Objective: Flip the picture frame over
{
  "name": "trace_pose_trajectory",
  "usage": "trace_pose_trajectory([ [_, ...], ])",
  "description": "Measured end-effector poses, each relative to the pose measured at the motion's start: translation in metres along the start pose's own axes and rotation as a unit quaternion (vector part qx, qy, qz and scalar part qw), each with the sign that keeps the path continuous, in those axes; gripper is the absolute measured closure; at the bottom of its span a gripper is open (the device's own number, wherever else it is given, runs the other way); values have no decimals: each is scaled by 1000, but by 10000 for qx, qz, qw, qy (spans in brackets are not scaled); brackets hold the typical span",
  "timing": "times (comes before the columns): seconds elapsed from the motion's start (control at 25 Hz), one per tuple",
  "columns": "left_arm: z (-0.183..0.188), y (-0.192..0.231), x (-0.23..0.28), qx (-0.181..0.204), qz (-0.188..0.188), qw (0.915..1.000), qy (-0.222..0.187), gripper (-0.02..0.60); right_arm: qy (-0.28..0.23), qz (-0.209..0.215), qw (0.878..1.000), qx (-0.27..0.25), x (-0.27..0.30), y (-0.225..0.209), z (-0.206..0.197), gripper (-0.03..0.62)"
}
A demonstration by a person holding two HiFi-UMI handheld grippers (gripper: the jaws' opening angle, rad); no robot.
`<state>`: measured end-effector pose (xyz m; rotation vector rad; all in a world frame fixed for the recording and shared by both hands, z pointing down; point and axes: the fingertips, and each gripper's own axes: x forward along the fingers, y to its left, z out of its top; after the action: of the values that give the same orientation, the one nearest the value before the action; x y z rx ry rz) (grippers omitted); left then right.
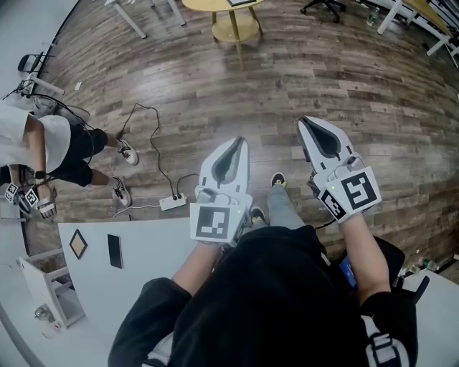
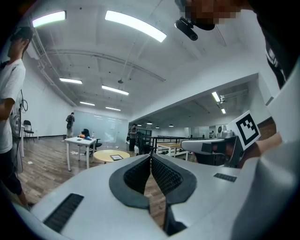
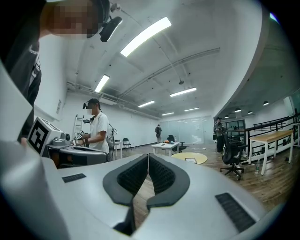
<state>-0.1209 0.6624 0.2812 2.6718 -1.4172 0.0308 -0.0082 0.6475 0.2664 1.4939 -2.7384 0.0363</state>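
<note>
A small square frame with a tan face [image 1: 77, 244] lies cornerwise on the white table [image 1: 154, 251] at the lower left of the head view, well to the left of both grippers. My left gripper [image 1: 237, 142] points out level over the wooden floor, its jaws shut with nothing between them; its own view shows the tips meeting [image 2: 151, 157]. My right gripper [image 1: 304, 122] is held beside it, further right, shut and empty too [image 3: 148, 157]. Neither gripper view shows the frame.
A flat dark slab [image 1: 115, 251] lies next to the frame. A white open box [image 1: 50, 287] stands at the table's left. Another person [image 1: 43, 147] stands at the left. A power strip [image 1: 172, 202] with cable lies on the floor; a round yellow table [image 1: 231, 16] is far ahead.
</note>
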Motion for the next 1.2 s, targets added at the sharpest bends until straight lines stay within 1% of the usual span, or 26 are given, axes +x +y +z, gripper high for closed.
trace_pose_trajectory([
  [0.16,-2,11,44,13,86,9999,67,551,18,66,10000,24,27,-40,-4,574],
  [0.32,3,9,93,101,136,9998,88,551,-4,71,9999,101,46,-88,-9,574],
  [0.44,5,16,126,139,284,9994,171,551,21,148,9998,152,62,-119,-13,574],
  [0.56,5,21,150,175,399,9988,221,551,7,241,9995,185,75,-141,-16,574],
  [0.68,4,26,166,284,520,9977,332,551,-38,308,9993,207,85,-157,-16,574],
  [0.8,6,27,181,347,546,9973,343,551,-76,368,9990,225,95,-168,-14,575],
  [0.96,6,31,198,303,544,9975,340,551,-78,398,9989,248,109,-182,-14,574],
  [1.04,7,40,206,299,562,9972,382,551,-66,404,9988,261,121,-186,-15,574],
  [1.2,7,61,230,251,479,9978,382,551,-24,394,9989,262,151,-197,-17,574],
])
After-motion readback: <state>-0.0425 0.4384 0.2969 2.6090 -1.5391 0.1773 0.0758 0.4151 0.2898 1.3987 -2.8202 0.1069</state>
